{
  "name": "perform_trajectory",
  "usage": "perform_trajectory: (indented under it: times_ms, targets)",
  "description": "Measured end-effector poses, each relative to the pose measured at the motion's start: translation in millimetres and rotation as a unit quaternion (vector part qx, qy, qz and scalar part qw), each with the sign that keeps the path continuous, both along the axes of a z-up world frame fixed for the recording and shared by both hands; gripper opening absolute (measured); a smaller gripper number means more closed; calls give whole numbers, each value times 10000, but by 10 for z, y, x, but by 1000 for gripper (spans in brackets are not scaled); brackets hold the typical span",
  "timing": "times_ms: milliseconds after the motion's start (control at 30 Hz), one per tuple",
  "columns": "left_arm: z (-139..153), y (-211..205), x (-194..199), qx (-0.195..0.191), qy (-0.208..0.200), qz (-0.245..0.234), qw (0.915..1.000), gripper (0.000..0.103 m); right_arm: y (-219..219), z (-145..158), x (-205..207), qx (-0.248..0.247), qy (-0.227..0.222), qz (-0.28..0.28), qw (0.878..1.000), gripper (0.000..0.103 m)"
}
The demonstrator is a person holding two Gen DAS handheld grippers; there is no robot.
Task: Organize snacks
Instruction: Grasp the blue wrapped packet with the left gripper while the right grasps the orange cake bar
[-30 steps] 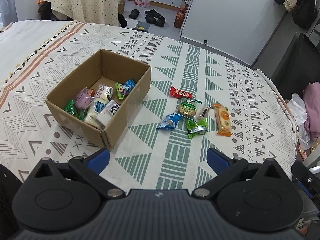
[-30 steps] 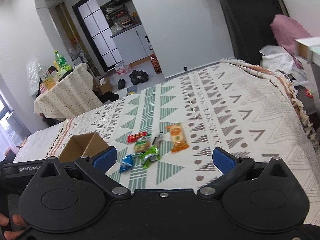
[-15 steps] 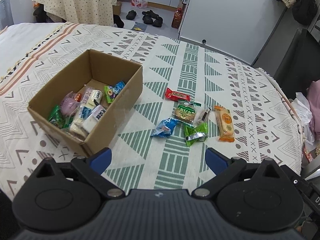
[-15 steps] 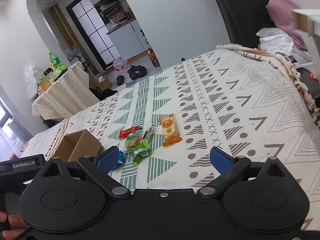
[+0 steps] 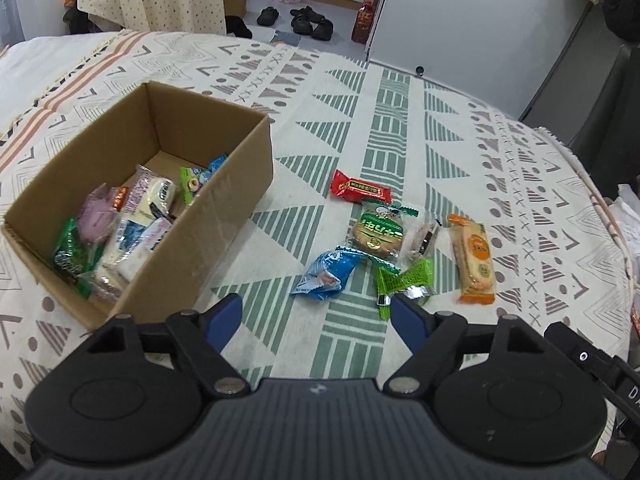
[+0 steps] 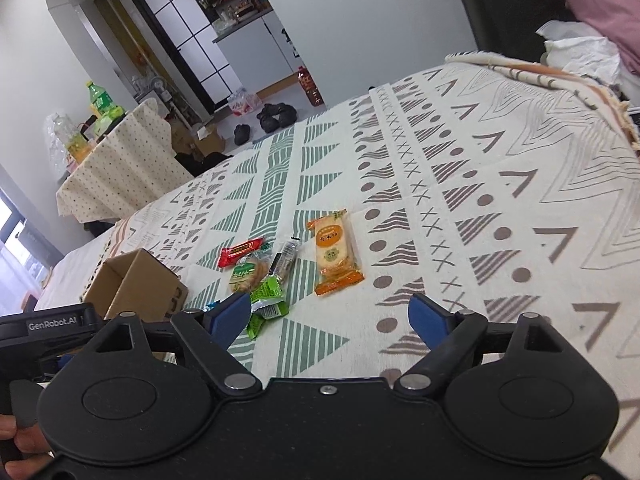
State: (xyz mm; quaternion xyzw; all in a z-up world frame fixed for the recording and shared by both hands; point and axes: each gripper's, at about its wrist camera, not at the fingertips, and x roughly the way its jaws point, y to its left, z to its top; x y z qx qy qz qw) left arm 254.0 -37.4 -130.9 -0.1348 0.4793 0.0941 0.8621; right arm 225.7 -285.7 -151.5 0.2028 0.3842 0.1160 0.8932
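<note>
"GenRobot.AI" on left gripper [image 6: 52, 326] body; snack wrapper print seemingly Chinese, unreadable.

Open cardboard box [image 5: 224, 216] on the patterned bedspread [image 5: 400, 128], holding a loose heap of wrapped snacks [image 5: 120, 232]. Just right of it, six more lying flat in a tight cluster: red bar [image 5: 360, 190] farthest back; round biscuit in green-printed clear wrap [image 5: 378, 232] below it, touching a slim clear packet [image 5: 422, 238]; blue pack [image 5: 326, 272] and crumpled green pack [image 5: 404, 280] nearest; orange cracker pack [image 5: 474, 258] lengthwise at the right.
</note>
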Motion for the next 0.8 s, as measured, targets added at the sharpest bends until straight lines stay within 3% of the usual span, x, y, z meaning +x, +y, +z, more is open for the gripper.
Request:
perform_trajectory:
  times_ms: [200, 633, 800]
  targets:
    - [-184, -10, 211, 19, 166, 51, 9998, 67, 57, -121, 246, 37, 89, 134, 9999, 84]
    - [-570, -119, 597, 319, 441, -53, 9985, 61, 184, -407, 703, -85, 281, 262, 9992, 81]
    - [-672, -80, 666, 299, 547, -4, 9981, 50, 255, -480, 819, -151, 324, 338, 9988, 81]
